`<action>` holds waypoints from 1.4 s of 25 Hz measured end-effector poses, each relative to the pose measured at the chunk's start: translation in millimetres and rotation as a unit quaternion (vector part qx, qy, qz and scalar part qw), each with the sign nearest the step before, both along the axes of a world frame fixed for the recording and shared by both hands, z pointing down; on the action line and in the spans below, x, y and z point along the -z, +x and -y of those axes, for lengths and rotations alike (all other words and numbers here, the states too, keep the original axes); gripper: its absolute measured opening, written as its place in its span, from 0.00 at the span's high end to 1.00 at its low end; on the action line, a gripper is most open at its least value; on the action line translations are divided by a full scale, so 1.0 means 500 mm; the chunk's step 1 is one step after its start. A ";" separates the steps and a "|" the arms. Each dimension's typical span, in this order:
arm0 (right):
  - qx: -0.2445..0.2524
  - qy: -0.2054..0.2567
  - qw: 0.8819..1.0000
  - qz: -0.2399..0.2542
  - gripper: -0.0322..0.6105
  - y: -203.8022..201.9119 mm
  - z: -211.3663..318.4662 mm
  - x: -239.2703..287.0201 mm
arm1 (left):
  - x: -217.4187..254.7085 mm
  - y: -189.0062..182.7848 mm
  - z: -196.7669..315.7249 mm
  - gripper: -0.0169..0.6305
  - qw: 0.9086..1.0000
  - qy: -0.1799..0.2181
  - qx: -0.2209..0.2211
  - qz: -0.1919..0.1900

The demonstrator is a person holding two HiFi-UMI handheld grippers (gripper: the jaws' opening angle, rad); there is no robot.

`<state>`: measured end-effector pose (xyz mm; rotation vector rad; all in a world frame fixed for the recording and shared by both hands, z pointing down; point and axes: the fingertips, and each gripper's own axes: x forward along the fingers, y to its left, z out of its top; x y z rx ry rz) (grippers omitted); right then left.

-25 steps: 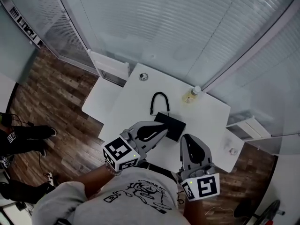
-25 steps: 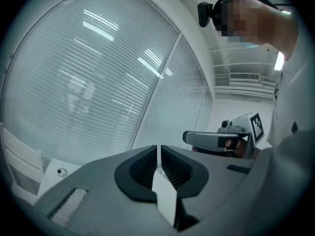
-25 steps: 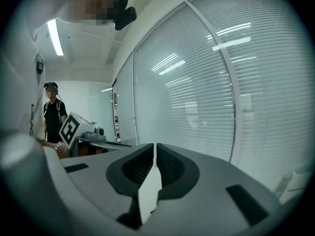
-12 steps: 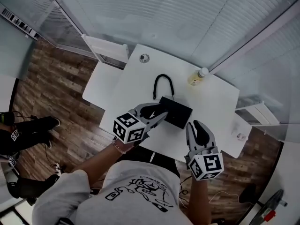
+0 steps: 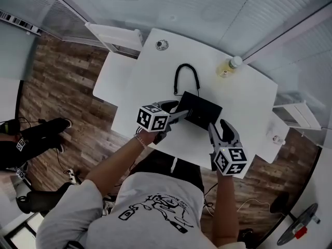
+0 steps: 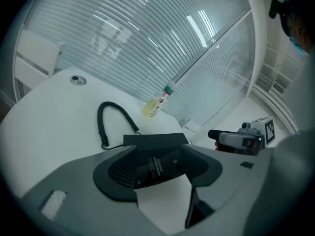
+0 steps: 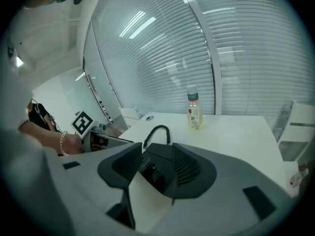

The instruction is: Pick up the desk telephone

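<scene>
Wood floor (image 5: 67,82) all round, blinds (image 5: 207,9) at the back. White desk (image 5: 155,77) fills the mid of the head view, w/ a lower white side top (image 5: 111,84) on its left. Person (image 5: 150,211) in a grey printed tee stands at the near edge, both arms out over it.

Desk telephone (image 5: 199,110): black, lying flat on the desk, approx centre, nearer the person's edge than the far one.

Left hand-held gripper (image 5: 178,111) is at the phone's left corner, tips right by it. Jaws opening, already wide. Phone's near end shows in the gap btwn them, pads not pressing on it.

Right hand-held gripper (image 5: 218,124) sits just off the phone's near-right edge, pointed at it. Jaws opening too, moderately wide, phone's corner in the gap, no squeeze.

Black coiled cord (image 5: 187,65) loops from the phone's far side toward the back of the desk. Clear bottle (image 5: 228,68) w/ yellowish liquid stands upright far right, well apart from the phone. Small round grommet (image 5: 162,44) sits near the far-left corner.
</scene>
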<state>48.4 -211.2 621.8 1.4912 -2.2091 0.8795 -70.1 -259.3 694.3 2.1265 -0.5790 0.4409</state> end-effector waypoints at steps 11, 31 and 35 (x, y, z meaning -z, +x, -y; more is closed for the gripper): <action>-0.030 -0.084 0.995 0.046 0.60 0.022 -0.005 -0.164 | -0.149 0.008 0.003 0.55 0.997 -0.059 0.019 0.033; -0.027 -0.114 0.986 0.118 0.61 0.004 -0.025 -0.151 | -0.090 0.012 -0.023 0.55 0.998 -0.063 0.018 0.022; -0.019 -0.101 0.987 0.124 0.61 -0.001 -0.029 -0.098 | -0.034 0.005 -0.029 0.55 0.998 -0.050 0.022 0.020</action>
